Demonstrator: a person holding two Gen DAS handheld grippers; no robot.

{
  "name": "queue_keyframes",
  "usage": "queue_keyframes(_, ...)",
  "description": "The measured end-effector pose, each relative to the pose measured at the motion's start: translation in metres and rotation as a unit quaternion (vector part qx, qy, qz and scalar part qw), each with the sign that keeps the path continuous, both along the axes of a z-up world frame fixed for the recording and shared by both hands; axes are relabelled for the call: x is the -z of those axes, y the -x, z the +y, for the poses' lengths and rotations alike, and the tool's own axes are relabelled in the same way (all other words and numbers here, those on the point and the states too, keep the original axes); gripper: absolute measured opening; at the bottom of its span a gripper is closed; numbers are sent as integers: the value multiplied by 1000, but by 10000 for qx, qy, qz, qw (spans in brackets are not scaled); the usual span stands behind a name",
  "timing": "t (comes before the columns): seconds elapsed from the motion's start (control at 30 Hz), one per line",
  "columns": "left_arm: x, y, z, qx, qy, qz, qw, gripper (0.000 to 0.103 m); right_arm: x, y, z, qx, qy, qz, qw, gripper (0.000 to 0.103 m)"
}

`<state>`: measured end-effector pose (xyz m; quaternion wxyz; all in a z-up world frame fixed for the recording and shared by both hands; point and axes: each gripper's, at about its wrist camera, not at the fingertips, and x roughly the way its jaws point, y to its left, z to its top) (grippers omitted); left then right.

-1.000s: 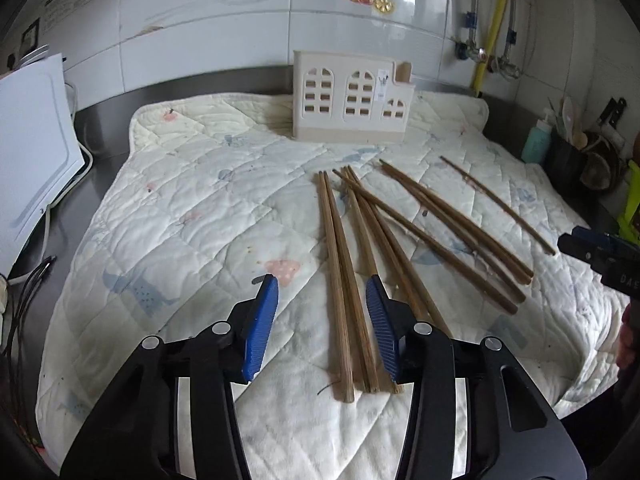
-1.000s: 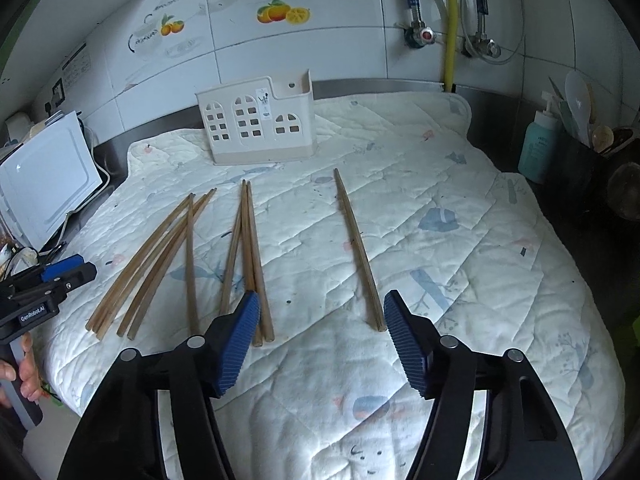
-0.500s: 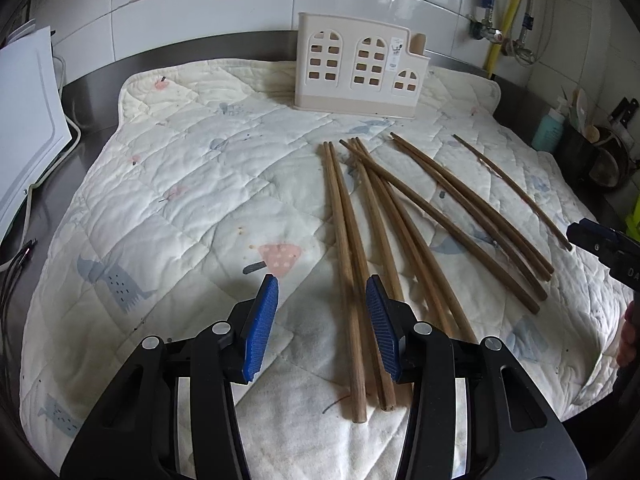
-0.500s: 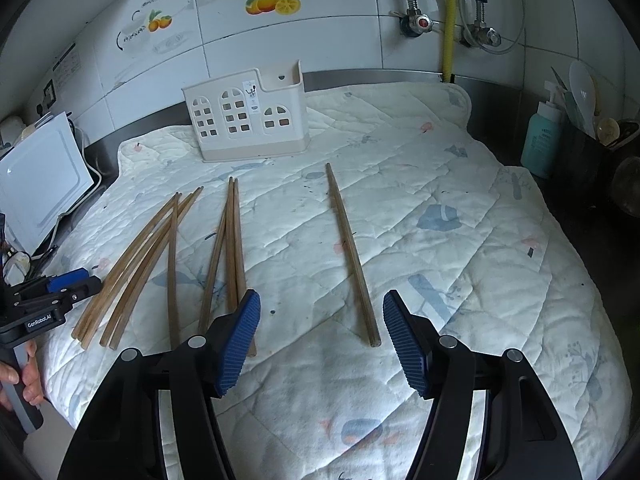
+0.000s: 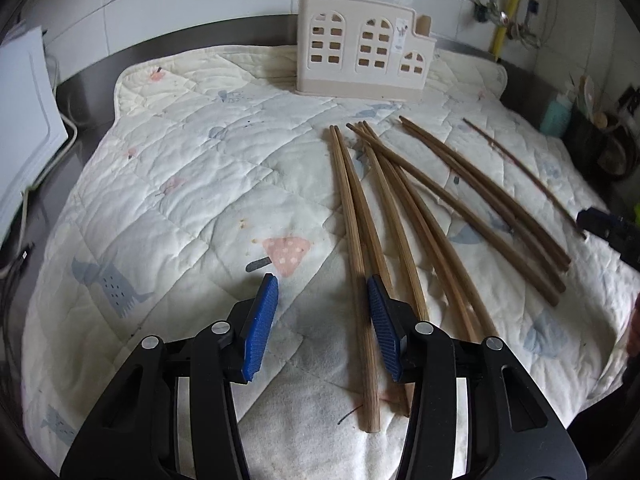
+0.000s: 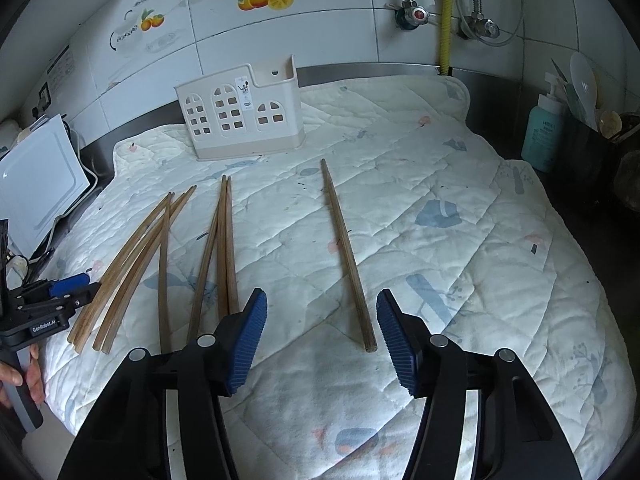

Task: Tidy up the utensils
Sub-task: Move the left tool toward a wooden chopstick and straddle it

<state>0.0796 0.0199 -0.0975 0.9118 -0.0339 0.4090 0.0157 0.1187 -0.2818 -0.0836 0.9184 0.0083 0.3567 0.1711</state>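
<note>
- Left gripper (image 5: 322, 298): I read the jaws as part open, nothing held. Blue pads (image 5: 262, 322) hover over the quilted mat (image 5: 180, 184). The leftmost chopstick (image 5: 354, 256) runs up just inside the right-hand pad; contact there is hard to judge from this angle, looks like none.
- Right gripper (image 6: 322, 320): jaws closing, still apart, gripping nothing. The lone chopstick (image 6: 346, 252) has its thick end on the mat in the gap between the pads, nearer the right-hand one, touching neither.
- Chopsticks are all flat on the mat, thin tips pointing toward the holder. From the right wrist view: a fanned bunch (image 6: 132, 264) at far left, a tighter bundle (image 6: 222, 248) next to it with its near ends hidden behind my left-hand pad, then the lone one well apart to the right.
- Utensil holder (image 6: 240, 116): cream plastic, window cut-outs, upright at the back edge of the mat against the steel upstand. Can't see into it.
- In the right wrist view I see the left gripper's body low at the left frame edge, a hand (image 6: 24, 376) on its grip, its tip near the thick ends of the fanned bunch.
- Teal bottle (image 6: 544, 136) stands off the mat at right, beside a dark pot of utensils.
</note>
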Motion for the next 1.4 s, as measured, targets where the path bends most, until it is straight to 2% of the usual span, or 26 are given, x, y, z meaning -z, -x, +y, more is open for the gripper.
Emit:
queue_keyframes(0.1,0,1,2,77,36,-23,10000,47,0,0,0,-4,1,3,10000,55)
queue_keyframes(0.23,0,-2,-2,94,-133,77,9998,47,1,-2,-1,-9,-1,12,10000,53)
queue_keyframes(0.5,-3,1,-6,168,11,-32,9999,42,5,-8,1,-48,32,75,10000,51)
queue_keyframes(0.73,-1,-6,-12,270,-223,66,9994,42,9,-13,8,-109,77,121,9998,51)
queue_keyframes(0.87,0,-7,-13,296,-342,74,9989,48,9,-15,10,-123,90,128,9998,51)
queue_keyframes(0.97,0,-9,-6,265,-111,81,9996,52,10,-16,10,-115,102,145,9998,51)
queue_keyframes(1.1,1,-9,-12,301,-350,80,9989,61,11,-16,9,-118,114,145,9998,51)
queue_keyframes(1.17,1,-10,-9,276,-218,64,9994,61,11,-16,9,-120,125,146,9997,51)
queue_keyframes(1.2,1,-9,-7,263,-141,40,9995,61,12,-16,9,-117,133,147,9997,50)
queue_keyframes(1.3,1,-8,-11,298,-235,44,9993,58,12,-17,7,-99,143,148,9997,46)
queue_keyframes(1.37,0,-8,-13,287,-231,54,9993,52,13,-17,6,-88,148,148,9997,43)
queue_keyframes(1.4,0,-7,-14,312,-257,44,9992,45,12,-17,5,-85,151,146,9997,42)
